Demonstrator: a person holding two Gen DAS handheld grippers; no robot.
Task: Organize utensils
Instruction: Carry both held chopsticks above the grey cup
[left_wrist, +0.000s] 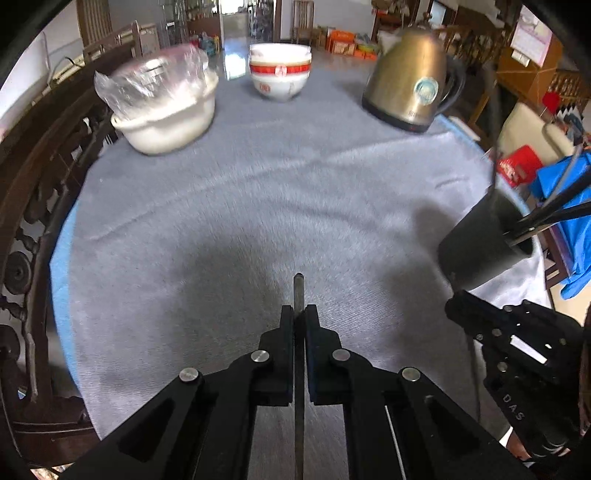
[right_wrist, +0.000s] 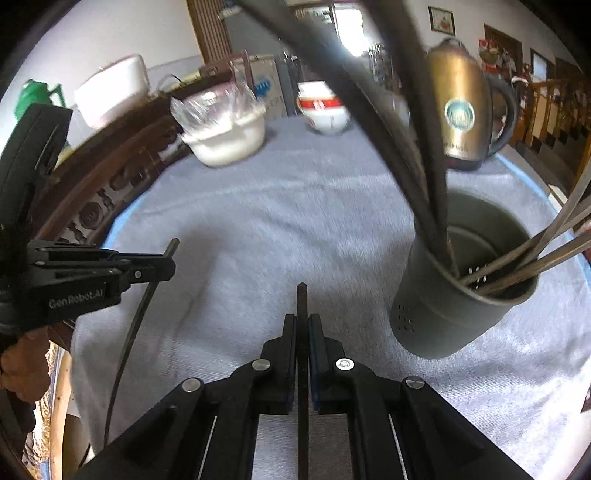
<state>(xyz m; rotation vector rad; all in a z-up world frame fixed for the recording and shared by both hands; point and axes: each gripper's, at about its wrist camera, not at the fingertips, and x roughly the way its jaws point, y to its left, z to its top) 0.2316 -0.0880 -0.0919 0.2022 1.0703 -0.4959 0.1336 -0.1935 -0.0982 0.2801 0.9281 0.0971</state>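
Right hand-held gripper (right_wrist: 303, 321) pinches a chopstick (right_wrist: 302, 299) along its fingers; left hand-held gripper (left_wrist: 299, 314) pinches another. Utensil holder (right_wrist: 461, 295) stands right of centre, nearer the right hand-held gripper.

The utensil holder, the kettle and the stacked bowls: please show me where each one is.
utensil holder (right_wrist: 443, 310), right wrist view, on its grey outer wall below the rim.
kettle (left_wrist: 410, 81), left wrist view, on its brass-coloured body left of the round sticker.
stacked bowls (left_wrist: 279, 83), left wrist view, on the white side of the lowest bowl.
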